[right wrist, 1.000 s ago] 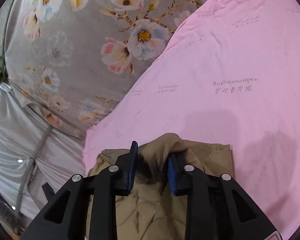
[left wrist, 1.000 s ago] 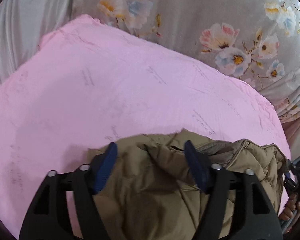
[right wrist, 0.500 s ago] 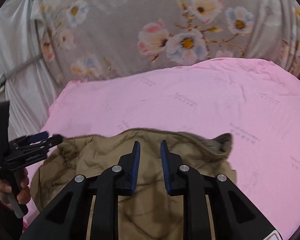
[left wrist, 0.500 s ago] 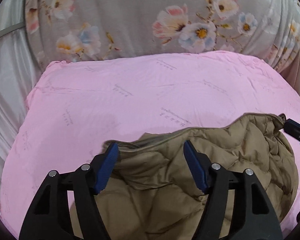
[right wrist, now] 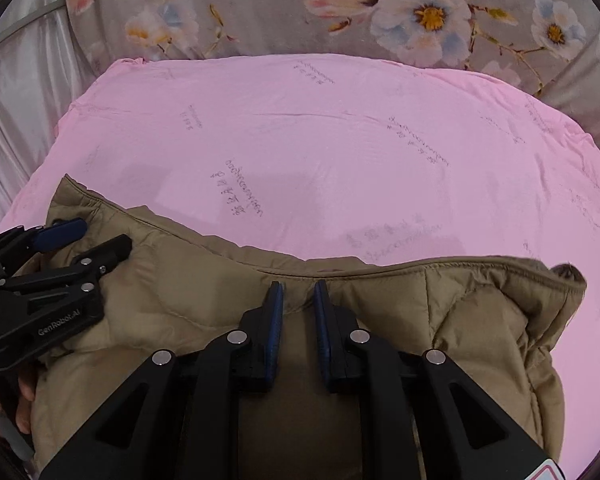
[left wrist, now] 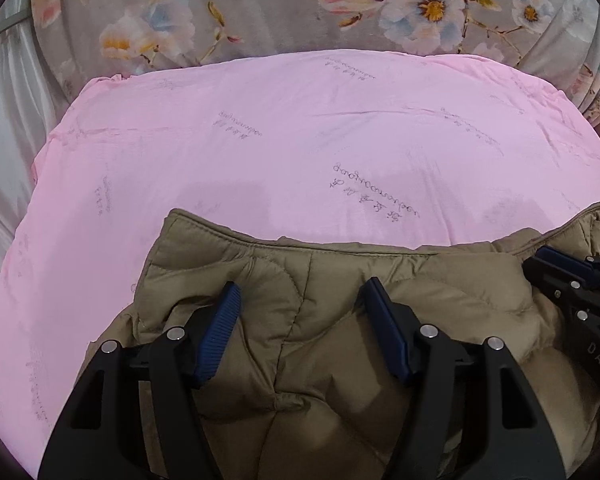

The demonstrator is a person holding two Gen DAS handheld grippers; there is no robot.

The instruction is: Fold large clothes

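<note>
A pink sheet (left wrist: 300, 152) covers the bed, floral curtain (left wrist: 260, 8) behind its far edge. The khaki jacket (left wrist: 320, 320) lies along the near edge. Left claw (left wrist: 304, 304) gapes wide over it; right claw (right wrist: 299, 300) pinches the jacket's hem. Only the right view shows a hand (right wrist: 24, 392).

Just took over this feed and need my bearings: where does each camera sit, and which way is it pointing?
Left wrist: on the left gripper, facing forward over the tan jacket and pink sheet; its jaws stand wide.
Right wrist: on the right gripper, same heading; jaws narrow, grip unclear.
Shared: jacket, sheet, floral fabric; each sees the other gripper.
</note>
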